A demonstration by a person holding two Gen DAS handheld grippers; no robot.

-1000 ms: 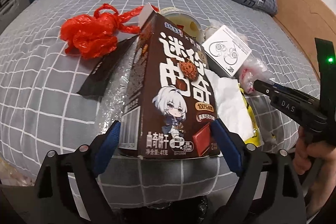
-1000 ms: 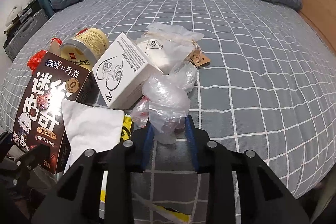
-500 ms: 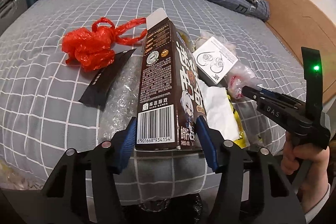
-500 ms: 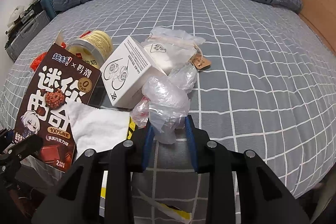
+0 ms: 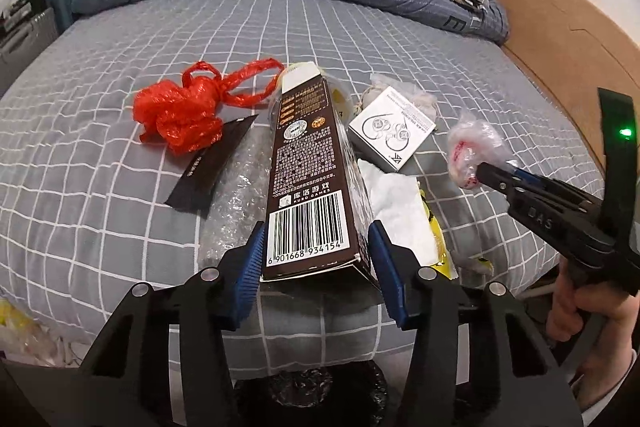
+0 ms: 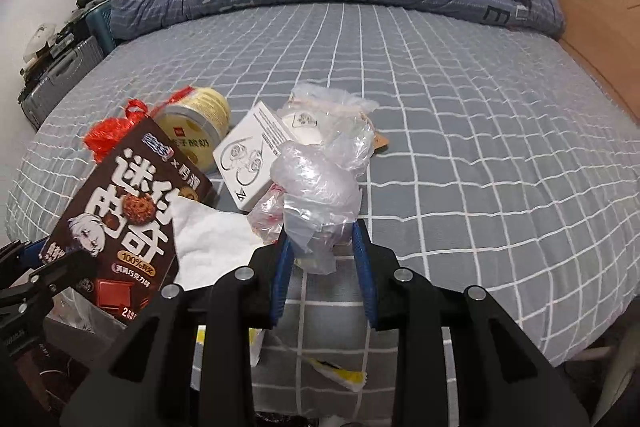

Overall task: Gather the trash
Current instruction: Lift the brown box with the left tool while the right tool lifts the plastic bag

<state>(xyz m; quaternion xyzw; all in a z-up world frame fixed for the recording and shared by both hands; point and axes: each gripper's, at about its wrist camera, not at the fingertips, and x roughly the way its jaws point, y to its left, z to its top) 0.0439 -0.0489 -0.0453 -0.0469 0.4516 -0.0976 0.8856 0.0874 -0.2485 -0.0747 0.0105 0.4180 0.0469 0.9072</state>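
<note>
The left gripper [image 5: 316, 263], its jaws having just been closing, is clamping the tall brown cardboard biscuit box [image 5: 310, 183]; the right gripper [image 6: 322, 263] is pinching a crumpled clear plastic bag [image 6: 316, 199] above the grey checked bed [image 6: 460, 147]. Both probably need carrying to a bin next.

The brown box [image 5: 312, 183] hides most of the yellow tub [image 5: 340, 95] behind it and an edge of the tissue [image 5: 400, 211], while the yellow wrapper [image 5: 438, 247] shows only past that tissue.
</note>
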